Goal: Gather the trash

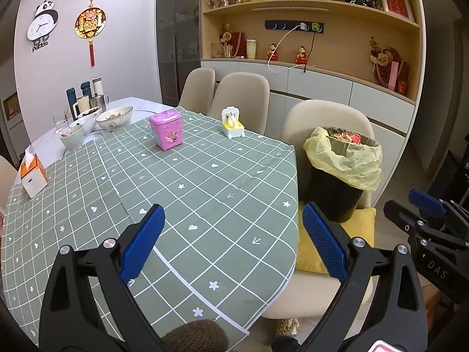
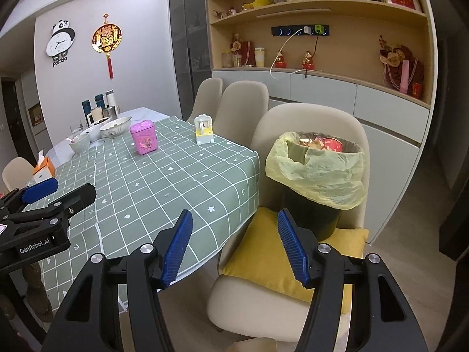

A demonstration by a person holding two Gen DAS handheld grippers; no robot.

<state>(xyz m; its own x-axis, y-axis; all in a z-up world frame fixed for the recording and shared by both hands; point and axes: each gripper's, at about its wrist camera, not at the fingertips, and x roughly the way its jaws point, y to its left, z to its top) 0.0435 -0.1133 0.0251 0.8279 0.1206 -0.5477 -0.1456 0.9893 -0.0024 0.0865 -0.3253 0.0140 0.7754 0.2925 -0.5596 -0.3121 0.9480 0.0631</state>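
Both left tongs (image 1: 231, 220) and right tongs (image 2: 234, 226) gape empty. Beyond the surface's (image 1: 205, 176) edge, the liner (image 2: 319, 173) hides most trash inside the bin (image 2: 310, 214).

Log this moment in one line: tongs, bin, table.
left tongs open, empty | right tongs open, empty | black bin with yellow liner on chair cushion, trash inside | green checked tablecloth

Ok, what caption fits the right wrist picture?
Open right hand-held gripper faces a full trash bin on a chair beside the green table.
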